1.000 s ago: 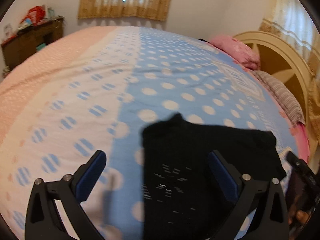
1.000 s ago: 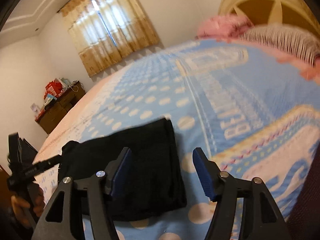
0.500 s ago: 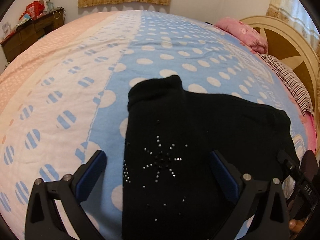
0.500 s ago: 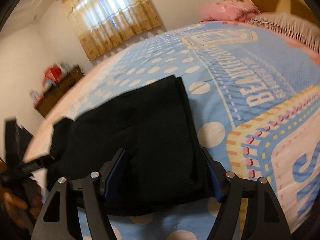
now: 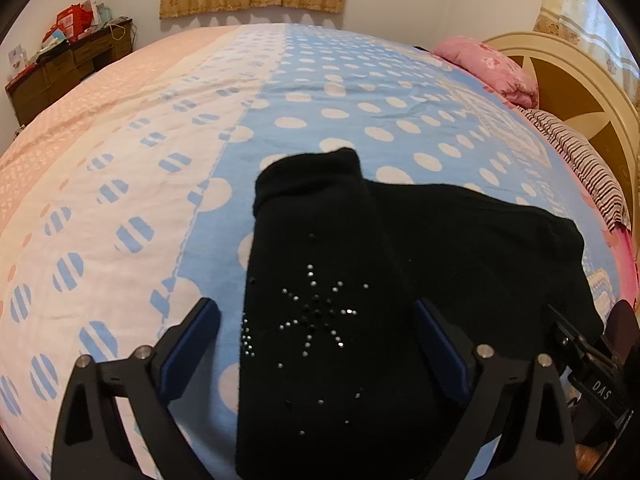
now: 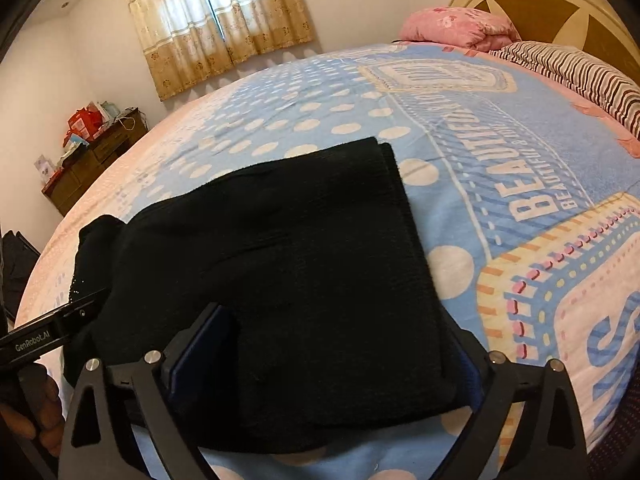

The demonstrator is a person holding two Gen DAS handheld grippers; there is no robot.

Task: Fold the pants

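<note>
The black pants [image 5: 360,280] lie folded on the bed, with a star of small rhinestones facing up; they also show in the right wrist view [image 6: 300,260]. My left gripper [image 5: 316,332] is open, its jaws either side of the pants' left end with the rhinestone star between them. My right gripper [image 6: 320,344] is open wide, its jaws straddling the pants' right end, with the cloth lying over the inner sides of both fingers. Each gripper shows at the edge of the other's view.
The bed has a blue, white and pink polka-dot cover [image 5: 320,92]. A pink pillow [image 5: 492,68] and a striped one [image 5: 580,160] lie by the cream headboard [image 5: 580,80]. A wooden dresser [image 5: 68,68] stands at the far left under a curtained window.
Both grippers have moved forward and down over the pants. The right jaws now straddle the right end; the left jaws frame the rhinestone end.
</note>
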